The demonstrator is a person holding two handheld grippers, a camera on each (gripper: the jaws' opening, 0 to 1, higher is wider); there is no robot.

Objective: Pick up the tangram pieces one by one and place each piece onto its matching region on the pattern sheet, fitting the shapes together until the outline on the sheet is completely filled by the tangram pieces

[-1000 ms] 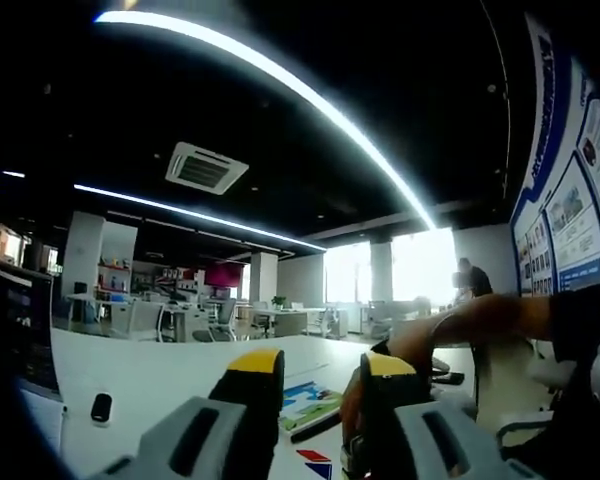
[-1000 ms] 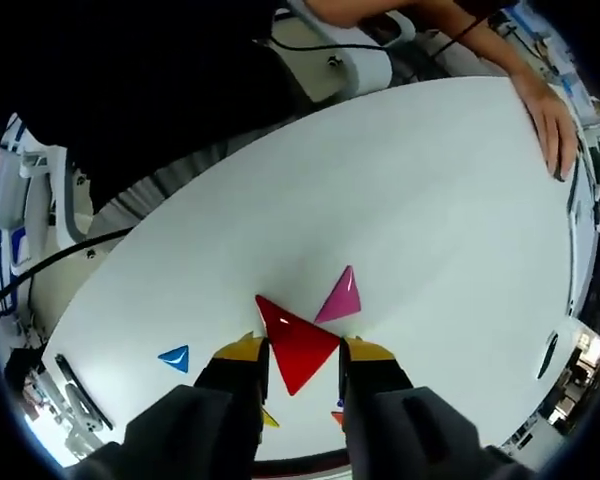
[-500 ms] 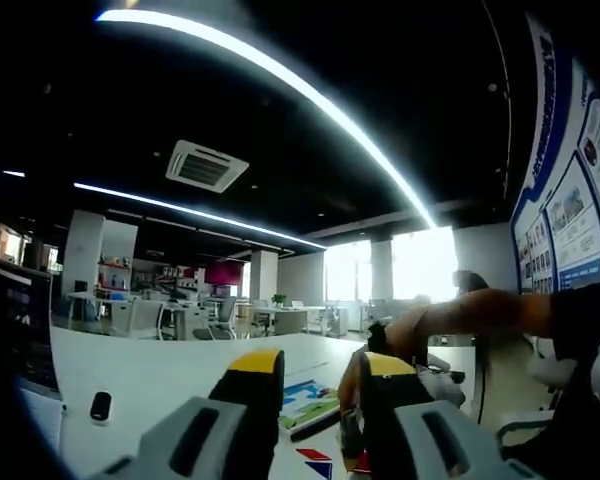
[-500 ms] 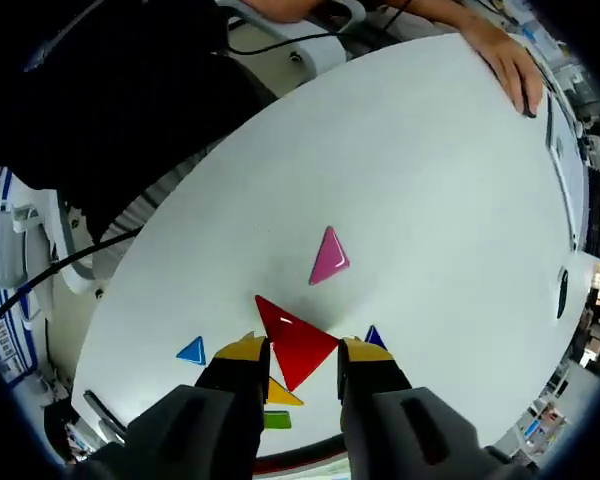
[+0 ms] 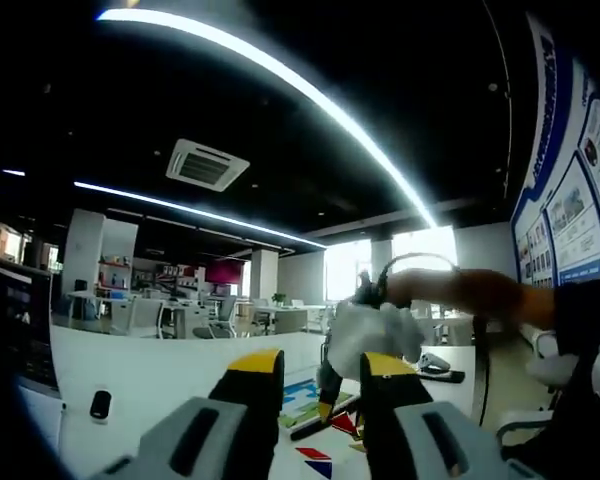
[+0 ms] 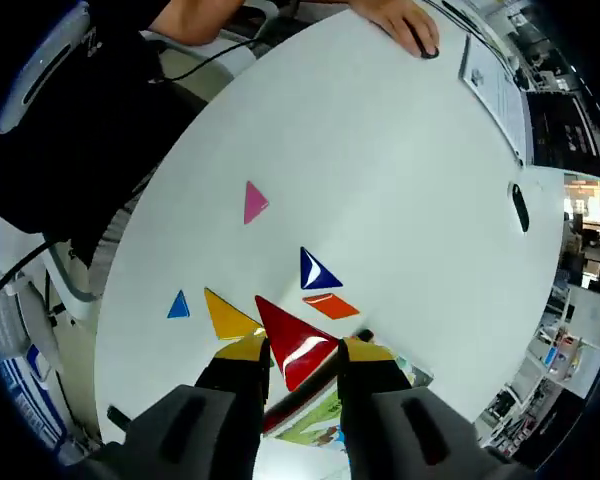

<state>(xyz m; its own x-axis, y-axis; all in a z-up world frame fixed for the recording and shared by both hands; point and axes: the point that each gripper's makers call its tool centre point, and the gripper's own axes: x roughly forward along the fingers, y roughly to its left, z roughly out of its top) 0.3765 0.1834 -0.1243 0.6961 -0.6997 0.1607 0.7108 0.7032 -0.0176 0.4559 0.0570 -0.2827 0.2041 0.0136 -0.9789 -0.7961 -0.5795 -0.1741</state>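
Note:
My right gripper (image 6: 298, 350) is shut on a red triangle (image 6: 292, 340), held above the white table (image 6: 400, 180). Below it lie a yellow triangle (image 6: 228, 315), an orange parallelogram (image 6: 331, 305), a dark blue triangle (image 6: 317, 270), a small light blue triangle (image 6: 179, 305) and, further off, a pink triangle (image 6: 254, 202). The pattern sheet (image 6: 325, 418) shows between the jaws at the bottom edge, with a dark pen (image 6: 315, 385) across it. My left gripper (image 5: 321, 375) is open and level, with nothing between its jaws. In the left gripper view the right gripper (image 5: 332, 412) hangs over the sheet (image 5: 305, 400).
A person's hand (image 6: 405, 15) rests at the table's far edge. A black mouse (image 6: 520, 208) and papers (image 6: 495, 85) lie towards the right side. Another black mouse (image 5: 100, 405) sits on the table's left part. A red and blue piece (image 5: 315, 460) lies near the sheet.
My right gripper has carried the red triangle away from the pink one towards the pattern sheet, and has come into the left gripper view. The left gripper has stayed still.

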